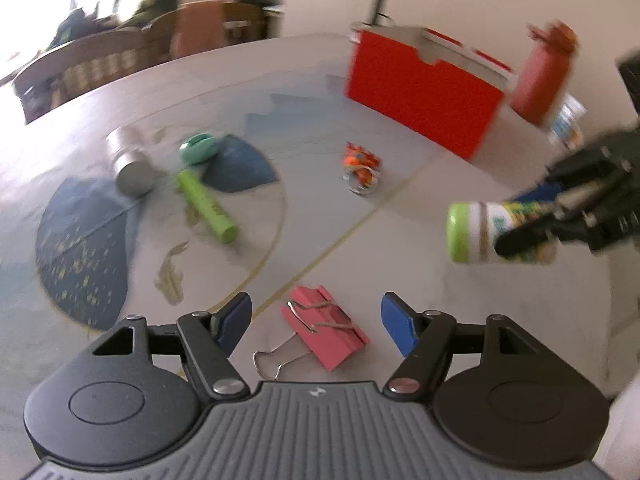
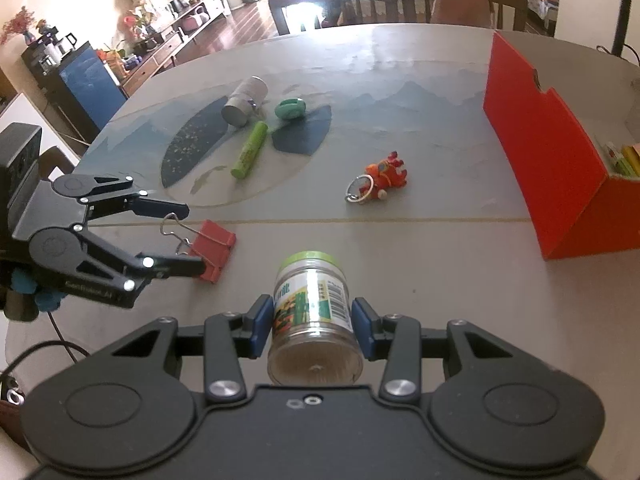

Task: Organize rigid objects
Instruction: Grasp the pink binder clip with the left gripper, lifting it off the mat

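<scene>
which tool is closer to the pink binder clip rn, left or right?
Left. The left tool stands open right over the pink binder clip, which lies between its pads on the table. The right tool is off to the side, clamped on a green-lidded jar.

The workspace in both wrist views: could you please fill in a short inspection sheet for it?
Surface: table with printed blue landscape.
Job's things: red box; jar; binder clip; green marker; keychain toy; silver can; teal item.
Clutter: red bottle behind the box.
Grippers: right gripper clamps the jar; left gripper open around the clip.
Cables: black cable.
Surroundings: chairs, sideboard.
</scene>
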`<state>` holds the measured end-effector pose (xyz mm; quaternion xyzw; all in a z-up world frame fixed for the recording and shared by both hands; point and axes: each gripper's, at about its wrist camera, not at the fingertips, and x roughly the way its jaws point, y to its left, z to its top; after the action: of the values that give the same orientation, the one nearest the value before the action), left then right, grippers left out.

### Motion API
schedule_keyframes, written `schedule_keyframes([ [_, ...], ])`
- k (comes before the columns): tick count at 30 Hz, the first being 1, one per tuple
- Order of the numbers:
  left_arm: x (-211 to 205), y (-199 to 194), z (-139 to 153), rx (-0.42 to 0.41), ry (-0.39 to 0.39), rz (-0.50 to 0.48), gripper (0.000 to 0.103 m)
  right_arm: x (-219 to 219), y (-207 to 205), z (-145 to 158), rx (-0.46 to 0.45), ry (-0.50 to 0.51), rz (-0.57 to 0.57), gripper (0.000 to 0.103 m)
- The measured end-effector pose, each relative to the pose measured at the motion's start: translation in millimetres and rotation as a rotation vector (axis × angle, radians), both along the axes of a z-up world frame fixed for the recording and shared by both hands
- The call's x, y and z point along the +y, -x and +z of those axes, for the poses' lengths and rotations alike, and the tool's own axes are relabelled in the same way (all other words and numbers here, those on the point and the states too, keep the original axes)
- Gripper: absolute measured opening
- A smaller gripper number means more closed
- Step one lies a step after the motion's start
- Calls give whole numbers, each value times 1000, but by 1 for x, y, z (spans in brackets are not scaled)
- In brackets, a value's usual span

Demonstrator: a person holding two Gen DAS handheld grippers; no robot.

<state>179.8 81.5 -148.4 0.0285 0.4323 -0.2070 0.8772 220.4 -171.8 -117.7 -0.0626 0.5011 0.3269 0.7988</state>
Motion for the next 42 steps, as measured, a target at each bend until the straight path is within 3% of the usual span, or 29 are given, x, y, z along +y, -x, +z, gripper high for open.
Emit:
schedule_keyframes([
  [7,-12,-2,-13,-11,-109,-192,71,3,4,-3,9,19,-22,42],
  [11,-15,-7,-22,-21,-143,-228,71,5,5,-4,9,28,-36,42],
  [16,-12,-10,-26,-31,-123,-236,71,5,3,-3,8,33,-49,42],
  [18,-12,-12,-26,-33,-120,-229,70,5,3,-2,8,32,-52,42],
  [21,-13,-12,-25,-46,-122,-219,58,6,1,-2,8,30,-52,42],
  [27,-15,-12,-23,-35,-115,-151,58,7,-3,3,-6,11,-57,42],
  [31,-13,-16,-16,1,-42,-61,57,3,-8,9,-22,-12,-66,42],
  [42,-40,-21,32,-40,35,44,57,-20,-26,41,-91,-89,-73,42],
])
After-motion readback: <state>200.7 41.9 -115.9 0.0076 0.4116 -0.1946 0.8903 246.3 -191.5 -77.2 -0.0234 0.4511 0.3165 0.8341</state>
